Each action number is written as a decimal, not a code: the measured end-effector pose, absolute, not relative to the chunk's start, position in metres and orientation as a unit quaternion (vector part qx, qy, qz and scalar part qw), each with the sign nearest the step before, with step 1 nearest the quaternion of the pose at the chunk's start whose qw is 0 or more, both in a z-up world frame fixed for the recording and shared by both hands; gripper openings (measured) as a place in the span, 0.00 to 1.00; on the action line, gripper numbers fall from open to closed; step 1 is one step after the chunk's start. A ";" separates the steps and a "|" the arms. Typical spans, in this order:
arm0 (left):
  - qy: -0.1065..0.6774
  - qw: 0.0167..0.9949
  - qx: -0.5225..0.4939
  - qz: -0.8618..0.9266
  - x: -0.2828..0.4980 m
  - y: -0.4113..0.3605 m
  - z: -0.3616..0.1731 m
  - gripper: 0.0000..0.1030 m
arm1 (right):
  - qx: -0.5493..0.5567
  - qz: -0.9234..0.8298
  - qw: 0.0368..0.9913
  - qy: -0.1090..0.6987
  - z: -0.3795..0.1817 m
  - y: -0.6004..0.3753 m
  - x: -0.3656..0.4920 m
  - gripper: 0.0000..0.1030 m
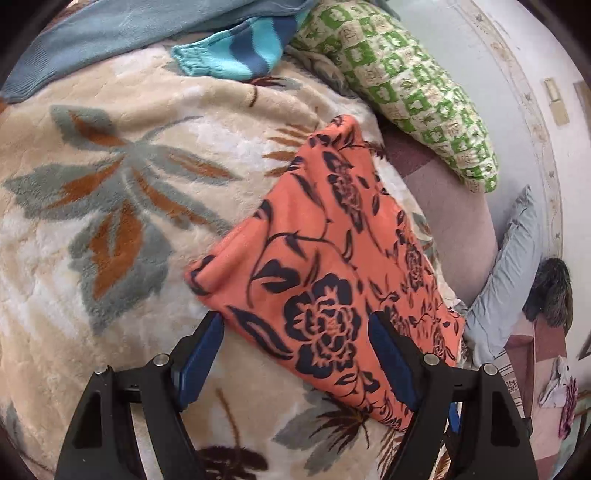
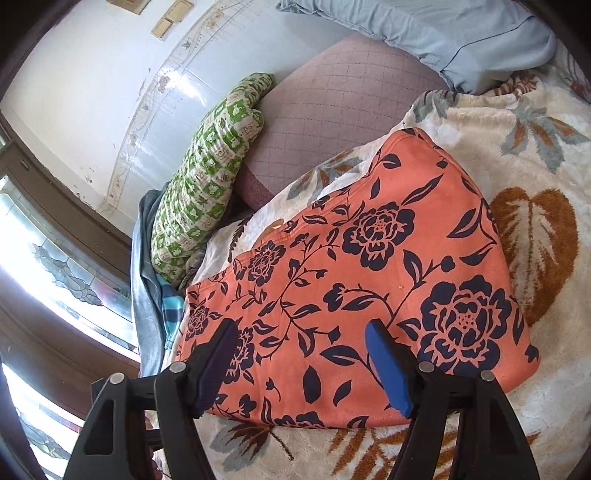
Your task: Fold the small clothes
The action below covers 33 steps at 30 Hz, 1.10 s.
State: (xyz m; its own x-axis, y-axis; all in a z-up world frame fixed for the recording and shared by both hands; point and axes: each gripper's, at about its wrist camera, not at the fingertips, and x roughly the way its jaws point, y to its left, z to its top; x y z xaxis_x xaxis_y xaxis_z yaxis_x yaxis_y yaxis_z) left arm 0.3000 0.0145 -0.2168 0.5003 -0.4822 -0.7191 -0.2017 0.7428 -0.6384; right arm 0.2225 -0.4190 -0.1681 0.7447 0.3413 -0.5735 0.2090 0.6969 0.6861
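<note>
An orange garment with dark navy flowers (image 1: 325,258) lies folded into a flat, roughly rectangular packet on a beige plush blanket with leaf patterns (image 1: 110,221). My left gripper (image 1: 295,332) hovers over the garment's near corner, open, blue pads wide apart and nothing pinched. In the right wrist view the same orange garment (image 2: 369,258) fills the middle on the blanket (image 2: 535,406). Above its near edge my right gripper (image 2: 301,332) stands open too, pads clear of the cloth.
A green-and-cream patterned pillow (image 1: 406,85) (image 2: 207,177) leans at the wall. A turquoise striped garment (image 1: 236,48) and a blue-grey one (image 1: 110,33) lie at the blanket's far edge. A light blue pillow (image 2: 424,33) rests on the mauve quilted mattress (image 2: 332,110). A window (image 2: 55,277) is beside the bed.
</note>
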 end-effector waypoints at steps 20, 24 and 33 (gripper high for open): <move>0.463 0.784 -0.414 0.004 0.295 0.026 -0.229 0.72 | 0.474 0.072 0.805 0.349 -0.175 -0.455 0.215 0.73; 0.461 0.779 -0.424 0.006 0.308 0.028 -0.233 0.72 | 0.474 0.071 0.809 0.341 -0.172 -0.456 0.214 0.73; 0.419 0.782 -0.460 -0.018 0.307 0.037 -0.240 0.72 | 0.467 0.071 0.809 0.351 -0.176 -0.452 0.218 0.73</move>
